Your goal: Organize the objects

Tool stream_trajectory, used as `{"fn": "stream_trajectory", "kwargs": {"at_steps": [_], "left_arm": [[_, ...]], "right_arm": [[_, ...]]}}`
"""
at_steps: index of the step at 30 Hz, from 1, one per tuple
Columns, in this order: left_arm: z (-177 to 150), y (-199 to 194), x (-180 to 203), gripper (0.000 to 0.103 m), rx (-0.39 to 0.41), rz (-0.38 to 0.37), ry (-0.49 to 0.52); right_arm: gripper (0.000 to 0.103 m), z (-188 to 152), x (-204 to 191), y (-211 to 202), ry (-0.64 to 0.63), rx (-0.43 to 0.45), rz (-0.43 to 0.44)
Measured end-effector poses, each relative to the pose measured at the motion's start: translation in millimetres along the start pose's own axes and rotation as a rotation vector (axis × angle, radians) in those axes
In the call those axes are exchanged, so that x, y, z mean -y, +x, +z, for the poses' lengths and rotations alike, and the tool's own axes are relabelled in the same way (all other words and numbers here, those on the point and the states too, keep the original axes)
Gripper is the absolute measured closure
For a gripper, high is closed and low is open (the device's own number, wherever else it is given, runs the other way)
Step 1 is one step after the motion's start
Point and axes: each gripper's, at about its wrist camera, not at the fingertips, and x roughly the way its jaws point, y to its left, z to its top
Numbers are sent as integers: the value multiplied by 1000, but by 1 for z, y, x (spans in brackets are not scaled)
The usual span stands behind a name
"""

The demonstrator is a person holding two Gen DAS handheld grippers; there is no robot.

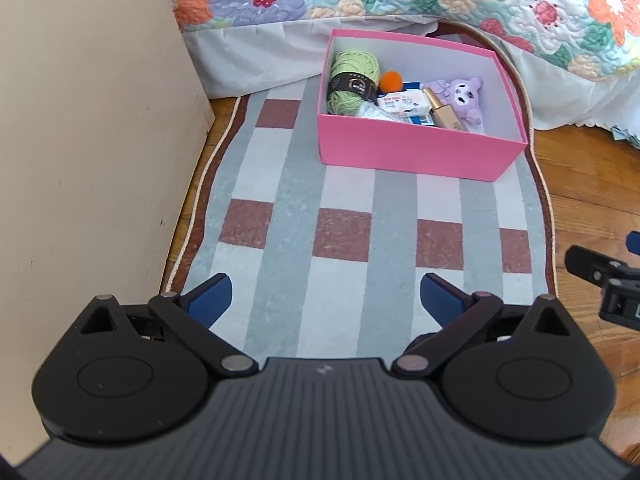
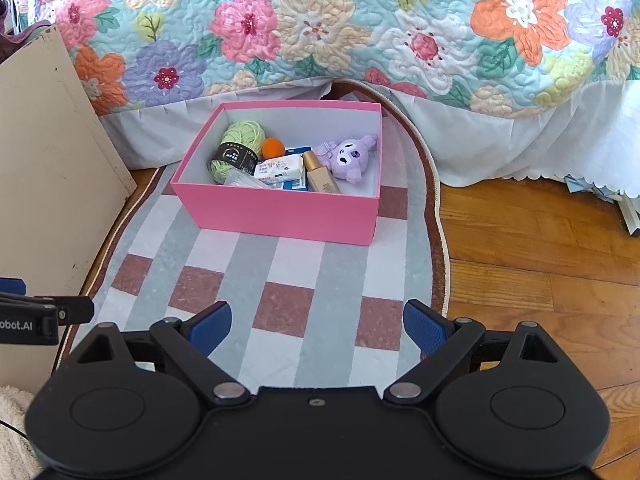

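Basically, stage: looks like everything is already in the box; rug in front shows no loose items.
box: pink box (image 1: 416,152) on striped rug (image 1: 340,216), at the foot of the bed quilt (image 2: 360,28).
box from left gripper: left gripper (image 1: 326,300) sees it ahead, about 1 o'clock, well apart.
box from right gripper: right gripper (image 2: 316,326) sees it about 11 o'clock, well apart.
long axis: box runs roughly 9-to-3 across both views.
contents: green yarn (image 2: 240,148), orange ball (image 2: 273,147), purple plush (image 2: 348,156), gold tube (image 2: 320,176), tissue pack (image 2: 280,168).
left state: fingers spread wide, nothing between.
right state: fingers spread, nothing between.
nearer hand: cannot tell, both similar.
side panel: beige board (image 1: 88,160) at 9 o'clock.
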Motion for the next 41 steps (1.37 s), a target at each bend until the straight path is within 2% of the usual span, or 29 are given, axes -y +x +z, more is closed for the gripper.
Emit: {"fn": "stream_trajectory", "kwargs": {"at_steps": [7,16,41], "left_arm": [[-1,1,2,1,18,-9,13],[-2,3,10,1,4,9,53],[-7,-3,3,1,1,-1,39]], "right_arm": [[8,0,2,1,-2,-4,2],[8,-1,1,2,-5,-11,-3],[8,-6,11,2,-4,-40,-30]]}}
